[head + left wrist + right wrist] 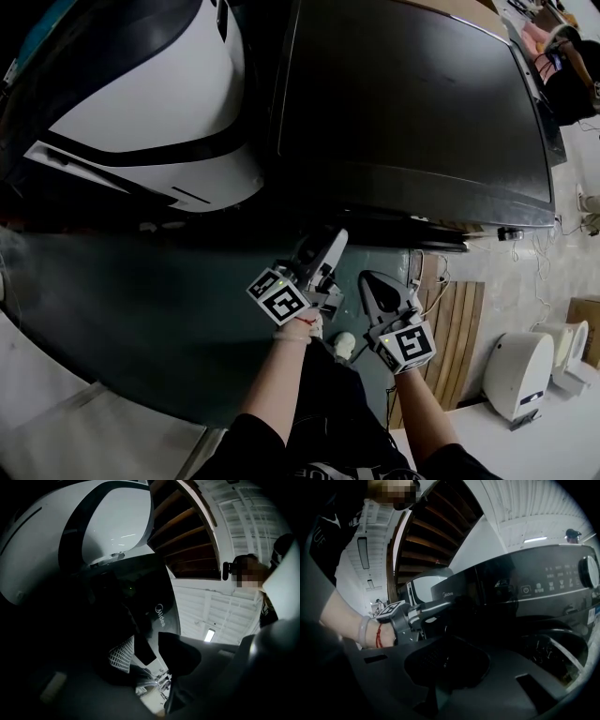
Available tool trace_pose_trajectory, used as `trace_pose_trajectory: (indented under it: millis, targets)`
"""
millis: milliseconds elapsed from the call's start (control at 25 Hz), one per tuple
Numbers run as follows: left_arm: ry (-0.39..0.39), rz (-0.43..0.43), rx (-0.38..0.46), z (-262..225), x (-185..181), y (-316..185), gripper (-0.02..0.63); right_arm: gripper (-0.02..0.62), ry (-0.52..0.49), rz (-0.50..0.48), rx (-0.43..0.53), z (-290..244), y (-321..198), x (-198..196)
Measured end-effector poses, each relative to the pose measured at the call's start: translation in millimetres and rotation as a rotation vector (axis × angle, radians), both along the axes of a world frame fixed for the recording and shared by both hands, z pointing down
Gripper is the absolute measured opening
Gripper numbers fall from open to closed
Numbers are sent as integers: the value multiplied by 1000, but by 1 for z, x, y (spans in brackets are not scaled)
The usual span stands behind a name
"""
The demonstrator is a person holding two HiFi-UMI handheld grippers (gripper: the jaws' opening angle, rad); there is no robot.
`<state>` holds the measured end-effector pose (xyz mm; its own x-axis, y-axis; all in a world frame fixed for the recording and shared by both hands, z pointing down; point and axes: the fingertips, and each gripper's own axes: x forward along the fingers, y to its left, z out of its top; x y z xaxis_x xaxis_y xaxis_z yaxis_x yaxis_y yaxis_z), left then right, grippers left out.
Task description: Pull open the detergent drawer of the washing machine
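The black washing machine [412,103] fills the upper head view. Its detergent drawer front, marked with the Midea logo [449,592], sits at the left end of the control panel and looks flush with it. My left gripper [328,248] reaches up to the machine's front edge at that drawer. In the left gripper view its jaws [149,656] stand slightly open right in front of the logo panel [161,616], with a narrow gap between them. My right gripper [375,286] hangs lower and to the right, off the machine. Its jaws [445,667] are shut on nothing.
A white machine [159,103] stands directly left of the black one. The control knob [589,571] and the round door [553,653] lie right of the drawer. Wooden slats [459,328] and a white appliance [520,370] are on the floor at right.
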<state>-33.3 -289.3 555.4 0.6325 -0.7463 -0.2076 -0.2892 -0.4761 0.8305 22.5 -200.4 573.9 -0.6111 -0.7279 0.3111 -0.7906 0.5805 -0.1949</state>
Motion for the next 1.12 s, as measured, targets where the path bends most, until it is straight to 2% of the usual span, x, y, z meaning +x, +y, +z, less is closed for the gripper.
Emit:
trace_pose_trajectory:
  millis: [560,1120]
  targets:
    - [254,-96,25,-9,-12,-13,142,12,-15,33,-9,1,5,9]
    - [262,-87,13,-8,-12,4,127,12,-26,37,2,-3,13,16]
